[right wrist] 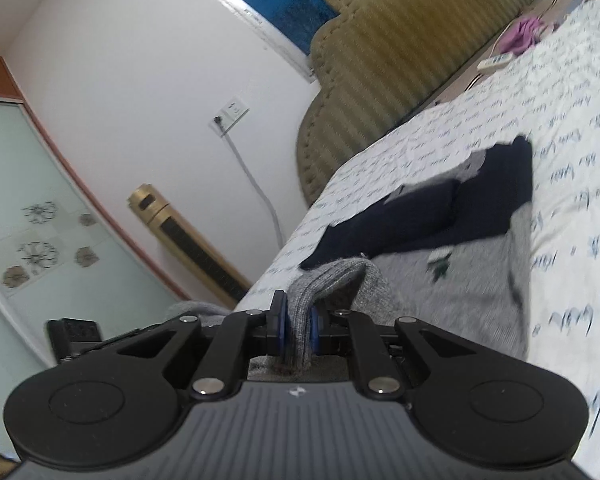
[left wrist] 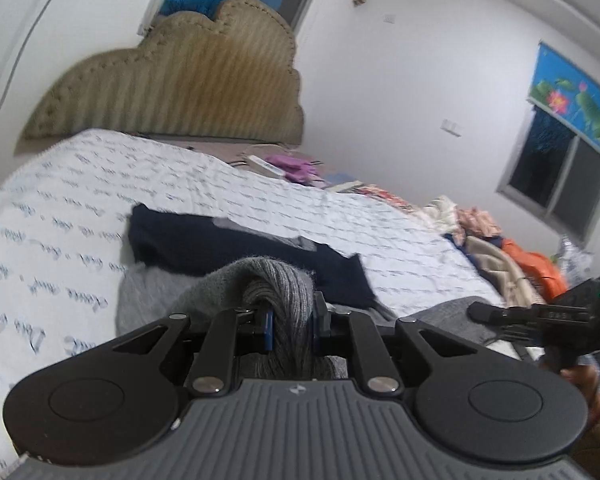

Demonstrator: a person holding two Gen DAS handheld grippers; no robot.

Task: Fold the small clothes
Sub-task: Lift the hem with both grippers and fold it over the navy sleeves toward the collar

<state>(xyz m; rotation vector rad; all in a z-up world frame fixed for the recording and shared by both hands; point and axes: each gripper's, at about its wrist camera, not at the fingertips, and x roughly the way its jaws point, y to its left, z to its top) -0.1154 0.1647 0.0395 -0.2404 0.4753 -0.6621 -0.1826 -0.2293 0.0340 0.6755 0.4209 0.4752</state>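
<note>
Gripper bodies fill the lower part of both views. Left gripper [left wrist: 292, 326] is clenched on a bunched fold of the grey knit garment [left wrist: 260, 280]; right gripper [right wrist: 298, 330] grasps another fold of it [right wrist: 400, 292]. Garment lies at frame centre on the printed bedspread [left wrist: 80, 200], beneath a dark navy garment [left wrist: 204, 248]. Padded headboard [left wrist: 188, 80] occupies the upper left.

Bed [left wrist: 180, 184] — grey knit [right wrist: 460, 280], perhaps navy garment [left wrist: 204, 248]
</note>
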